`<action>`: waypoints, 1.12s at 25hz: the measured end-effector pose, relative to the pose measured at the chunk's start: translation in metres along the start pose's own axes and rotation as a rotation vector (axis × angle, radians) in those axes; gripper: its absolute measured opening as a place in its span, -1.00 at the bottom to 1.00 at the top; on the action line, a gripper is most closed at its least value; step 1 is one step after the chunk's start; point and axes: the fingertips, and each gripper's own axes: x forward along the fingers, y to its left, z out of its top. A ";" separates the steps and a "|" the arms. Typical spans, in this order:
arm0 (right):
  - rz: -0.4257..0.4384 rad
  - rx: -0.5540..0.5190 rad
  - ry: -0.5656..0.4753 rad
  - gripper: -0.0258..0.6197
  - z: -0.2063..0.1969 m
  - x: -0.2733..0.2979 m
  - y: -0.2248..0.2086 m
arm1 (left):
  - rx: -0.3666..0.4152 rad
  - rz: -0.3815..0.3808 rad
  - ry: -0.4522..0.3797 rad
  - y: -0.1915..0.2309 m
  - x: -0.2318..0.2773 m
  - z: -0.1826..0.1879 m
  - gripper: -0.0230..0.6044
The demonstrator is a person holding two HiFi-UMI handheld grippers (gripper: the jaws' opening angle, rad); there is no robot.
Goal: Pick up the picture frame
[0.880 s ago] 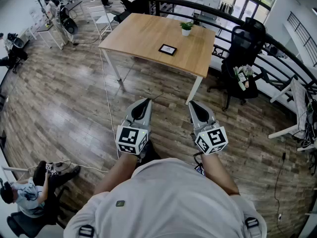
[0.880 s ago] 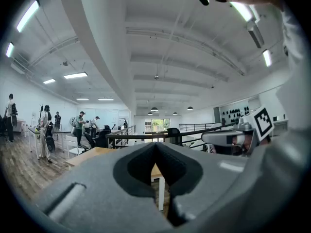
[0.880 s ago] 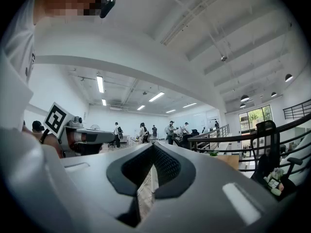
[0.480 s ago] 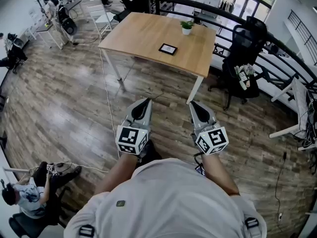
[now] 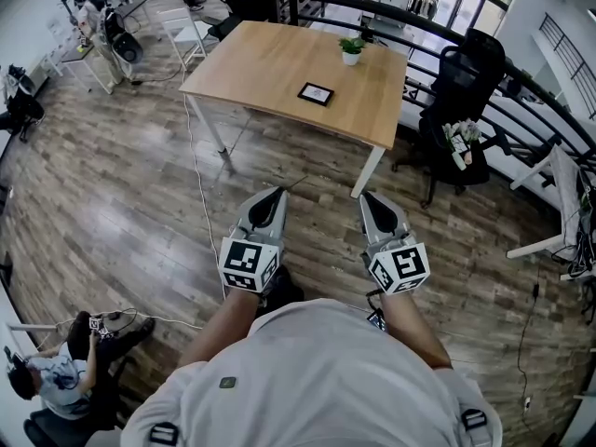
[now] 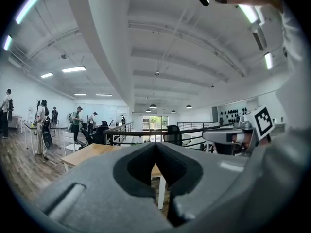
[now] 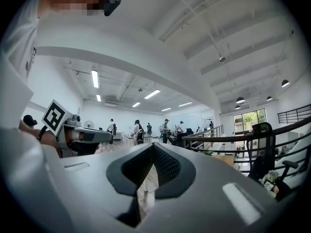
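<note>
A small black picture frame (image 5: 315, 93) lies flat on a wooden table (image 5: 270, 63) ahead of me, near the table's middle. My left gripper (image 5: 276, 194) and right gripper (image 5: 368, 196) are held level side by side over the wood floor, well short of the table. Both are shut with nothing between the jaws. In the left gripper view the closed jaw tips (image 6: 154, 145) point toward the table (image 6: 92, 152); the right gripper (image 6: 233, 135) shows at that view's right. The right gripper view shows its tips (image 7: 151, 147) closed, with the left gripper (image 7: 80, 135) at its left.
A small potted plant (image 5: 351, 51) stands at the table's far edge. A black office chair (image 5: 456, 101) sits right of the table, beside a curved black railing (image 5: 447, 26). A cable (image 5: 197, 175) runs across the floor on the left. A person (image 5: 56, 380) sits low at bottom left.
The view has shifted slightly; the table and frame sit a touch nearer and lower in the picture. Both grippers keep their place and stay shut.
</note>
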 end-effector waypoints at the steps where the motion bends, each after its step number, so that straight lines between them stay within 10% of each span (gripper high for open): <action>1: -0.001 0.001 0.002 -0.89 -0.001 0.006 -0.001 | 0.001 -0.002 -0.001 0.004 0.004 0.000 -0.91; 28: -0.010 0.023 0.067 -0.89 -0.009 0.200 0.025 | -0.059 -0.069 0.016 0.176 0.060 -0.004 -0.91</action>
